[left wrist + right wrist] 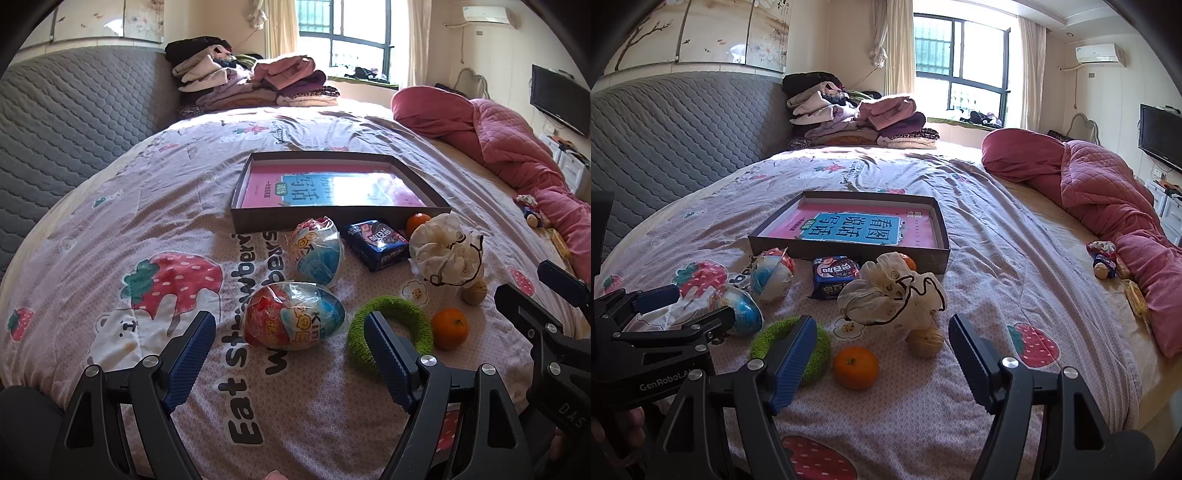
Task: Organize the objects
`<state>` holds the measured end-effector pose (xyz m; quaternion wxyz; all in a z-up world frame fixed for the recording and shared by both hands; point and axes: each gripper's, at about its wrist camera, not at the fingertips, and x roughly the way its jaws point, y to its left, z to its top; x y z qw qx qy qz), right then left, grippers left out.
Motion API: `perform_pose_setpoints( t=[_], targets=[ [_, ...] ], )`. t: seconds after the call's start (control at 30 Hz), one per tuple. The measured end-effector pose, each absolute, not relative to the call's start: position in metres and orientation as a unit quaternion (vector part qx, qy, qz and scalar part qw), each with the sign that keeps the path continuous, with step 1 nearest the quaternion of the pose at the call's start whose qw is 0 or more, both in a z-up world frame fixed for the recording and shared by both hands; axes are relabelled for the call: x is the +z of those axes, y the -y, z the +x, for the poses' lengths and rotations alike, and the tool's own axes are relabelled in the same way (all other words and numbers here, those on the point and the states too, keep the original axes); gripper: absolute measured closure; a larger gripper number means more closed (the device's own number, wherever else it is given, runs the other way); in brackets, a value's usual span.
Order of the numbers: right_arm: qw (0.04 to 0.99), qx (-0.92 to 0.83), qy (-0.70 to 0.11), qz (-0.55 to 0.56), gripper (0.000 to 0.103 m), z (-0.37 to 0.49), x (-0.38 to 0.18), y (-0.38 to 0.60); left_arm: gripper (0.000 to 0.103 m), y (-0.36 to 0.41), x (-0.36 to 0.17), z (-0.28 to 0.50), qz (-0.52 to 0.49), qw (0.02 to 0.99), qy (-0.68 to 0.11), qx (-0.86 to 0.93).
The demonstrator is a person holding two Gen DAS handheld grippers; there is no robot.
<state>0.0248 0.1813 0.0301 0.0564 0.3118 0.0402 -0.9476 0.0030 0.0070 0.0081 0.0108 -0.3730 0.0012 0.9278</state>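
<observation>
At the far left a grey quilted headboard (74, 107) backs the bed, whose strawberry-print cover (147, 229) carries everything else. The left gripper (288, 350) hangs over the near part of the cover with its blue-padded jaws spread wide and nothing between them; the nearer wrapped toy egg (293, 315) lies just past the tips. A second wrapped egg (317, 251) sits just behind the first, closer to the shallow cardboard box (236, 192), which lies flat in the middle of the bed with a pink and blue book (332, 188) inside it. Right of the eggs, a dark blue snack packet (378, 243) rests just in front of the box's near wall, and a green knitted ring (391, 328) lies on the cover with the left gripper's right finger in front of it. Next comes a tangerine (450, 328) just beside the ring, a crumpled white cloth scrunchie (445, 251) behind it with a walnut (474, 291) at its near edge, and another tangerine (417, 223) tucked between the scrunchie and the box. The right gripper (882, 354) is also wide open and empty, its fingers standing either side of the near tangerine and the walnut without touching them. A rumpled pink quilt (517, 147) lies along the right side of the bed.
</observation>
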Motion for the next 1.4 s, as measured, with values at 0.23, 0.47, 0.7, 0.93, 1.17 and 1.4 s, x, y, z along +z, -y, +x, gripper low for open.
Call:
perform_pose_setpoints(
  t=[0.23, 0.47, 0.7, 0.93, 1.17, 1.4],
  targets=[
    [0.054, -0.949, -0.038, 0.308, 0.03, 0.027, 0.032, -0.183, 0.02, -0.007, 0.008, 0.005, -0.372, 0.012, -0.001, 0.928],
    [0.053, -0.949, -0.033, 0.31, 0.03, 0.027, 0.032, -0.187, 0.02, -0.003, 0.009, 0.007, -0.38, 0.013, 0.004, 0.925],
    [0.056, -0.941, -0.027, 0.332, 0.03, 0.023, 0.024, -0.191, 0.02, 0.001, -0.002, 0.004, -0.412, 0.018, 0.012, 0.911],
    [0.06, -0.936, -0.022, 0.347, 0.03, 0.023, 0.017, -0.195, 0.02, 0.004, -0.009, 0.001, -0.43, 0.024, 0.023, 0.902],
    [0.071, -0.926, -0.023, 0.37, 0.03, 0.018, 0.003, -0.193, 0.02, 0.004, -0.012, -0.002, -0.433, 0.025, 0.023, 0.901],
    [0.079, -0.92, -0.018, 0.384, 0.03, 0.011, -0.007, -0.192, 0.02, 0.008, -0.017, -0.009, -0.428, 0.021, 0.021, 0.903]
  ],
)
